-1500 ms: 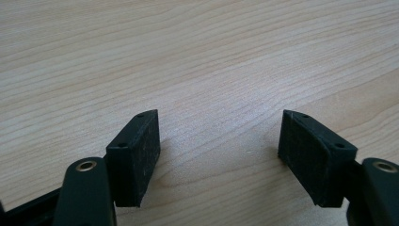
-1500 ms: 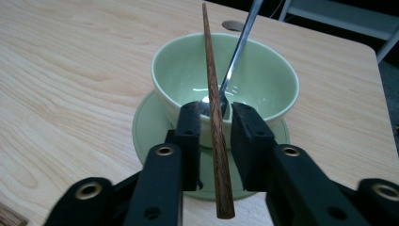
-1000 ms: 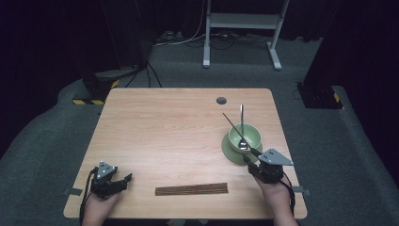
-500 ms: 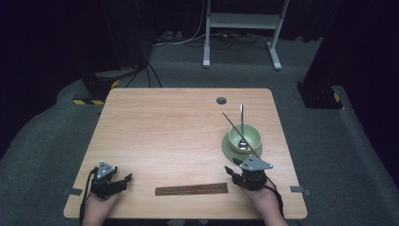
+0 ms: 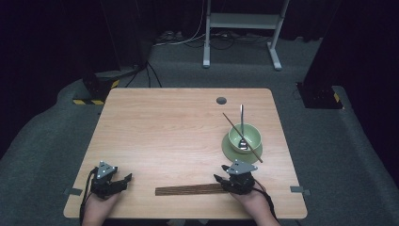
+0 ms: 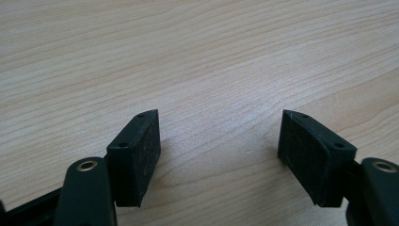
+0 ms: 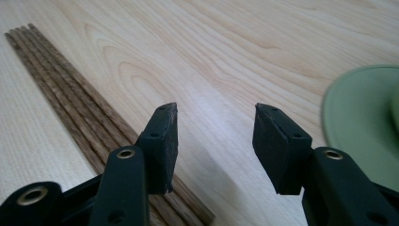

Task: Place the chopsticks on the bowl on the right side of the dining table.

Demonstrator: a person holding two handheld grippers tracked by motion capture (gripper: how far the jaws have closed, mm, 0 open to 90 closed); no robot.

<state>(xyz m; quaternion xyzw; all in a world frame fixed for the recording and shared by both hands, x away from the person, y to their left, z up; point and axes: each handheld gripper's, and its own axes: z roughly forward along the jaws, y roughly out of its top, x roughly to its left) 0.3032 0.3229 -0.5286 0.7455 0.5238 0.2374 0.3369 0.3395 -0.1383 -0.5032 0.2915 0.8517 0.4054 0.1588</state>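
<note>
- Left gripper [image 5: 123, 180] sits at the near left corner of my table [image 5: 179, 127], jaws spread wide over bare wood with nothing between them.
- Chopsticks [image 5: 188, 189], a dark wooden bundle, lie flat along the near edge, about mid-table.
- Right gripper [image 5: 218, 181] I see at the right end of that bundle; its jaws have just been opening and stand apart, empty, the sticks passing under the left pad [image 7: 162, 141].
- Green bowl [image 5: 244, 137] on its saucer [image 5: 231, 150] holds 1 spoon [image 5: 242, 127] and 1 stick [image 5: 240, 135], just beyond.
</note>
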